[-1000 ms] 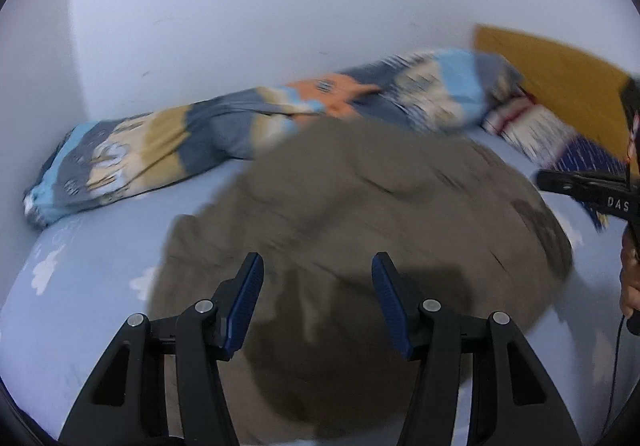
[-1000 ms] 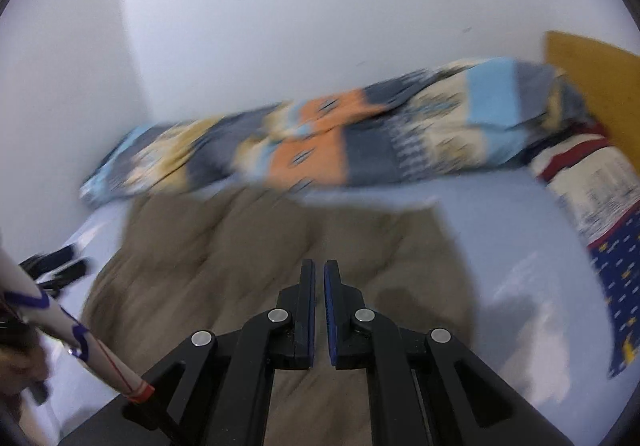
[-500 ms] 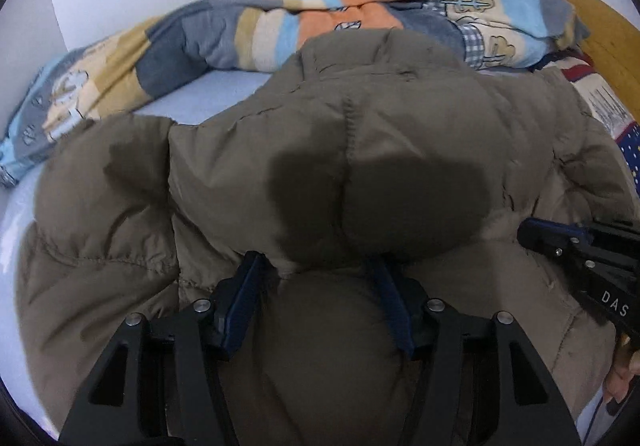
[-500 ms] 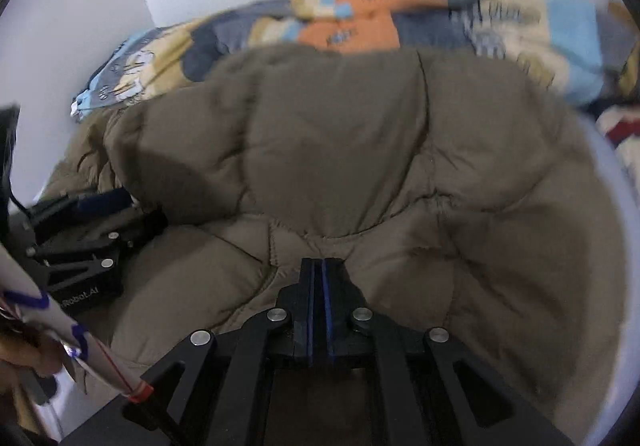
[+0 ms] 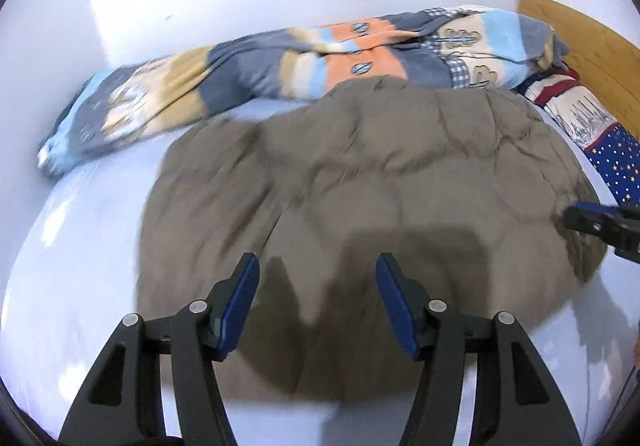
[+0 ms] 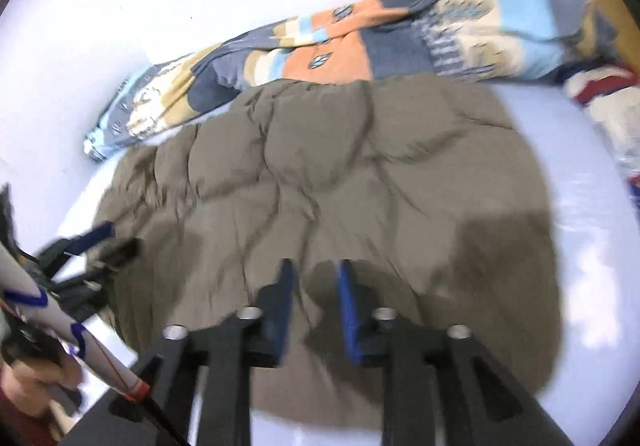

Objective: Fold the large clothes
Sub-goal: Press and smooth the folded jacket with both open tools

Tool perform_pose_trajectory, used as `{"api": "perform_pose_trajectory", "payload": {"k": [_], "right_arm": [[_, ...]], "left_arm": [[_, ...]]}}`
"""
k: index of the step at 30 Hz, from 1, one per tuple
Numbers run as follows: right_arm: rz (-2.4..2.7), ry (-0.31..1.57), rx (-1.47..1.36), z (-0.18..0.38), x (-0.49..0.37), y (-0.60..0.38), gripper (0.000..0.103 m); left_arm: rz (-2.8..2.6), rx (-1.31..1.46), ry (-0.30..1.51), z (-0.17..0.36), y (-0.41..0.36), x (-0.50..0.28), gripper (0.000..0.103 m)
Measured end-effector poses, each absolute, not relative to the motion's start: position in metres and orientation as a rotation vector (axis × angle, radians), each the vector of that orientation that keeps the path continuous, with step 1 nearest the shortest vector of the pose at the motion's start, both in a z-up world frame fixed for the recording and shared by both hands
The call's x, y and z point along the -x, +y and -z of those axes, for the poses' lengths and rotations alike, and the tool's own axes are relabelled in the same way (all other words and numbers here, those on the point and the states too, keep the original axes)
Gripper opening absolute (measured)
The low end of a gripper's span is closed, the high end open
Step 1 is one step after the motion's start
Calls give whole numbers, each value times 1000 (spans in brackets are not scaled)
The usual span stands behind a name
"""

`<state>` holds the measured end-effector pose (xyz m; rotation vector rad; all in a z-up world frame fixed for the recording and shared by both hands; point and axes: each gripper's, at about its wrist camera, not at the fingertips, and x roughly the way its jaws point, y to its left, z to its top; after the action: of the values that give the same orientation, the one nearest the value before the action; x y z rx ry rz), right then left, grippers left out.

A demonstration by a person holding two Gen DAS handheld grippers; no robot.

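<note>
A brown quilted jacket lies spread in a rounded heap on the light blue bed sheet. My left gripper hovers open above the jacket's near edge, with nothing between its blue pads. In the right wrist view the jacket fills the middle. My right gripper hangs over its near part with jaws opening and nothing pinched between them. The left gripper shows at the jacket's left edge. The right gripper shows at the jacket's right edge.
A patchwork quilt is bunched along the white wall behind the jacket. A patterned pillow and a wooden headboard are at the far right. A person's hand and a white rod sit at the lower left.
Half a second ago both grippers sat low against the jacket, the right one shut. Both have since drawn back above it, the right jaws have parted, and the jacket lies flatter.
</note>
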<state>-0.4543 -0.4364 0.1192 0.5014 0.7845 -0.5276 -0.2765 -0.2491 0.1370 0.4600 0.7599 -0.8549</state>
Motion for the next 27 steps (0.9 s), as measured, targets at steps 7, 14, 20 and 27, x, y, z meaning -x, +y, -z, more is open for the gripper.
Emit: {"api": "perform_pose_trajectory", "payload": {"k": [7, 14, 20, 27], "right_arm": [[614, 753, -525, -124, 517, -394, 35], [755, 737, -495, -112, 547, -420, 36], [795, 740, -549, -93, 537, -456, 36], [783, 846, -597, -53, 518, -476, 37]], "left_arm": [[703, -303, 818, -140, -169, 276, 60], [645, -306, 803, -122, -172, 247, 60], [623, -321, 868, -98, -195, 221, 60], [632, -352, 931, -82, -202, 205, 67]]}}
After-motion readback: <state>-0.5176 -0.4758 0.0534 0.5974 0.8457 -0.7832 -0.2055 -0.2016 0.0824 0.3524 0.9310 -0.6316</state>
